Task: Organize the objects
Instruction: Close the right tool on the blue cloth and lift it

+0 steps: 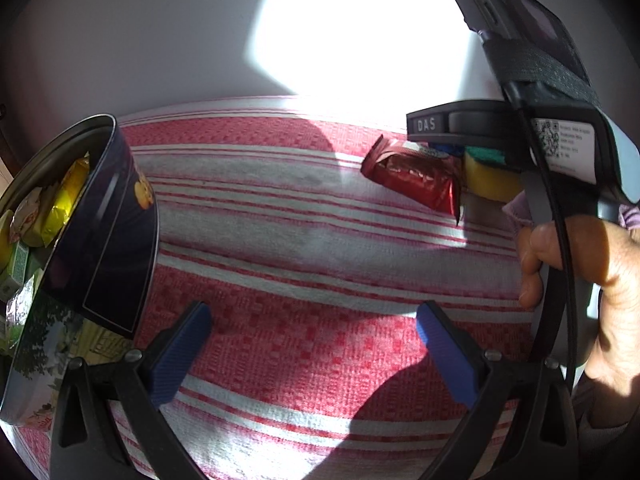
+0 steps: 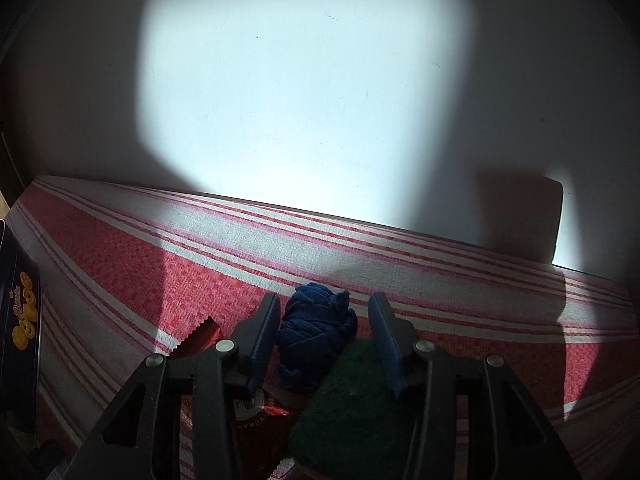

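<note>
I judged the job part done: the tin point(image 1: 100, 232) at nine o'clock already held wrapped sweets, while the red packet point(image 1: 416, 176), sponge point(image 2: 352, 400) and blue cloth bundle point(image 2: 316, 336) lay loose on the tabletop point(image 1: 320, 240). My left tongs point(image 1: 312, 344) hung wide and empty; my right tongs point(image 2: 324, 336), tilted down, straddled the bundle, narrowed, pads not visibly pressing.

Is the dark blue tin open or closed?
Open: the tin has no lid on, and wrapped sweets show inside it.
</note>
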{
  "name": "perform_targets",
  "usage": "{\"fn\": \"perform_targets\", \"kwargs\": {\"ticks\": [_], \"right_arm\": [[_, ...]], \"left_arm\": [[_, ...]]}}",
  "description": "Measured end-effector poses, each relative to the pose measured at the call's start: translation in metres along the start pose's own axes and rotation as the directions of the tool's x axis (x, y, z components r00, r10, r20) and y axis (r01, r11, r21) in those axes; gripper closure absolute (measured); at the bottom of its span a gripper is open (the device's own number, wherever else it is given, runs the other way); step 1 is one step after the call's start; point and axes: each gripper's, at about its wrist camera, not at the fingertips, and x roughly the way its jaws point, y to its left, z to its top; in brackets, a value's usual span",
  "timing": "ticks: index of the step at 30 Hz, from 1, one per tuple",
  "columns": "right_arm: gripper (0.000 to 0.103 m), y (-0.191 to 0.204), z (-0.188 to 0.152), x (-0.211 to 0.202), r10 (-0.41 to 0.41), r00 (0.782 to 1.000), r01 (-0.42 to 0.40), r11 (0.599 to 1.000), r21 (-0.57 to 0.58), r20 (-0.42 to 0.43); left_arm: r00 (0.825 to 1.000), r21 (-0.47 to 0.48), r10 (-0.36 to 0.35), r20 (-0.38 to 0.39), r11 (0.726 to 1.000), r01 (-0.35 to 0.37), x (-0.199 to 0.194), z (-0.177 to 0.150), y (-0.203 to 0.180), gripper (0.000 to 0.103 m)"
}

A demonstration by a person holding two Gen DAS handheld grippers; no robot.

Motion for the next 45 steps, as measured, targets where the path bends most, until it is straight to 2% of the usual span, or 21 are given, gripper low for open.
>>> {"fn": "perform_targets", "kwargs": {"ticks": [6,8,11,15,18,21,27,32,36,45], "right_arm": [[0.063,-0.001,-0.002,-0.007,0.024,1.000,-0.023,1.000,-0.010,0.021],[0.063,-0.009,-0.002,-0.017,0.087,0.995,-0.089,0.995,0.045,0.043],[0.063,-0.031,-0.004,-0.028,0.176,0.979,-0.189,0.971,0.144,0.101],[0.063,-0.052,-0.013,-0.046,0.246,0.949,-0.292,0.920,0.261,0.195],[0.063,-0.065,-0.018,-0.051,0.287,0.932,-0.348,0.881,0.320,0.223],[0.063,-0.072,-0.023,-0.054,0.247,0.943,-0.312,0.888,0.338,0.223],[0.063,-0.089,-0.034,-0.063,0.247,0.941,-0.323,0.862,0.391,0.232],[0.063,-0.086,-0.051,-0.068,0.231,0.948,-0.303,0.868,0.394,0.221],[0.063,-0.081,-0.054,-0.065,0.227,0.949,-0.298,0.873,0.386,0.221],[0.063,-0.086,-0.055,-0.080,0.157,0.957,-0.243,0.896,0.372,0.246]], "left_arm": [[1.000,0.000,0.000,0.000,1.000,0.000,0.000,0.000,0.000,0.000],[1.000,0.000,0.000,0.000,1.000,0.000,0.000,0.000,0.000,0.000],[1.000,-0.001,0.000,0.000,1.000,0.000,-0.001,0.000,0.000,0.000],[1.000,-0.002,-0.001,0.000,1.000,0.001,0.000,0.000,0.000,0.000],[1.000,-0.003,-0.002,0.000,1.000,0.002,-0.001,0.000,0.000,0.000],[1.000,-0.003,-0.001,0.000,1.000,0.001,-0.001,0.001,0.000,0.000],[1.000,-0.003,-0.002,0.000,1.000,0.002,-0.001,0.000,0.001,0.000],[1.000,-0.003,-0.002,0.000,1.000,0.002,-0.002,0.000,0.001,0.000],[1.000,-0.002,-0.002,0.000,1.000,0.002,-0.002,0.000,0.001,0.000],[1.000,0.006,-0.008,0.002,1.000,0.008,0.000,0.007,0.001,0.000]]}}
